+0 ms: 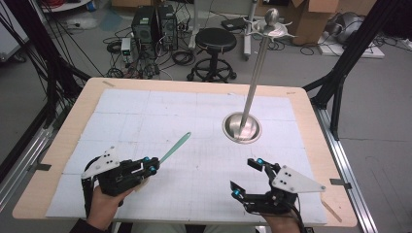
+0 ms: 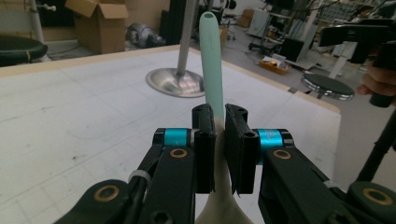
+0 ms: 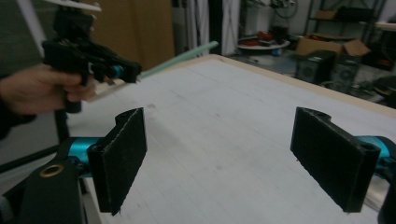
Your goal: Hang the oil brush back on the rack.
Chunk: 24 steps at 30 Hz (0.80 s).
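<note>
My left gripper (image 1: 151, 165) is shut on a long utensil (image 1: 175, 147) with a mint-green handle and a cream end. In the left gripper view the handle (image 2: 211, 60) sticks up and forward from between the closed jaws (image 2: 219, 116), and the cream end hangs below them. It points toward a metal stand (image 1: 241, 127), a round base with a tall pole and hooks on top. My right gripper (image 1: 245, 175) hovers open near the front right of the mat, nothing between its jaws (image 3: 219, 158). The right gripper view shows the left gripper (image 3: 126, 70) held with the utensil (image 3: 180, 59).
A white gridded mat (image 1: 194, 111) covers the wooden table (image 1: 311, 121). The stand's base (image 2: 175, 81) sits right of the mat's centre. Behind the table are a black stool (image 1: 215, 41), computer towers (image 1: 154, 24), cables and cardboard boxes (image 1: 311, 19).
</note>
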### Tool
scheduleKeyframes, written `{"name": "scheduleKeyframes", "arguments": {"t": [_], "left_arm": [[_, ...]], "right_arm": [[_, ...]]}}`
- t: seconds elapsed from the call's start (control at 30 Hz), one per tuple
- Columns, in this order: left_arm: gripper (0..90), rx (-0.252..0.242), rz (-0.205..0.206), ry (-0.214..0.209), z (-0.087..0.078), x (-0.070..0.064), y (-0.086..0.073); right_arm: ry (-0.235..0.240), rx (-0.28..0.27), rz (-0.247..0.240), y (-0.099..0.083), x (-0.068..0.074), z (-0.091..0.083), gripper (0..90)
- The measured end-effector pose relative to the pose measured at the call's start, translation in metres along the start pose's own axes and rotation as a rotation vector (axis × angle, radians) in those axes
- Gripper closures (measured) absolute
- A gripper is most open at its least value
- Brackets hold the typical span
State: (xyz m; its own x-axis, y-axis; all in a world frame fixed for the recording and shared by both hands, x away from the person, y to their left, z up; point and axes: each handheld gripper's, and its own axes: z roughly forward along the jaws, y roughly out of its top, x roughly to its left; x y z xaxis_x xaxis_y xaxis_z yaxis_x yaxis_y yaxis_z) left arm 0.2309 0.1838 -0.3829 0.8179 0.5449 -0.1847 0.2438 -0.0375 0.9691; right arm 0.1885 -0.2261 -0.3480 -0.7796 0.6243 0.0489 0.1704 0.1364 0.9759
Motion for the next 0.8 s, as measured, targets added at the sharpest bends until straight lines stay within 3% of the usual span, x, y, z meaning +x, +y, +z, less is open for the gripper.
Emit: {"name": "scheduleKeyframes", "arguments": {"t": [0.07,0.1,0.3,0.63,0.8], "left_arm": [[81.8,-0.004,0.009,-0.003,0.0,-0.001,0.001],[81.8,-0.01,0.021,-0.013,0.0,-0.004,0.003],[81.8,-0.032,0.043,-0.05,0.001,-0.011,0.007],[81.8,-0.064,0.09,-0.202,0.01,-0.032,0.009],[81.8,-0.066,0.108,-0.252,0.014,-0.042,0.01]], "right_arm": [[0.022,-0.008,0.004,0.003,0.002,0.005,17.7],[0.063,-0.013,0.003,0.008,0.003,0.014,18.8],[0.142,-0.012,0.01,0.011,0.007,0.034,19.0],[0.24,0.003,0.039,0.002,0.012,0.05,20.8],[0.285,0.001,0.055,0.0,0.015,0.053,21.9]]}}
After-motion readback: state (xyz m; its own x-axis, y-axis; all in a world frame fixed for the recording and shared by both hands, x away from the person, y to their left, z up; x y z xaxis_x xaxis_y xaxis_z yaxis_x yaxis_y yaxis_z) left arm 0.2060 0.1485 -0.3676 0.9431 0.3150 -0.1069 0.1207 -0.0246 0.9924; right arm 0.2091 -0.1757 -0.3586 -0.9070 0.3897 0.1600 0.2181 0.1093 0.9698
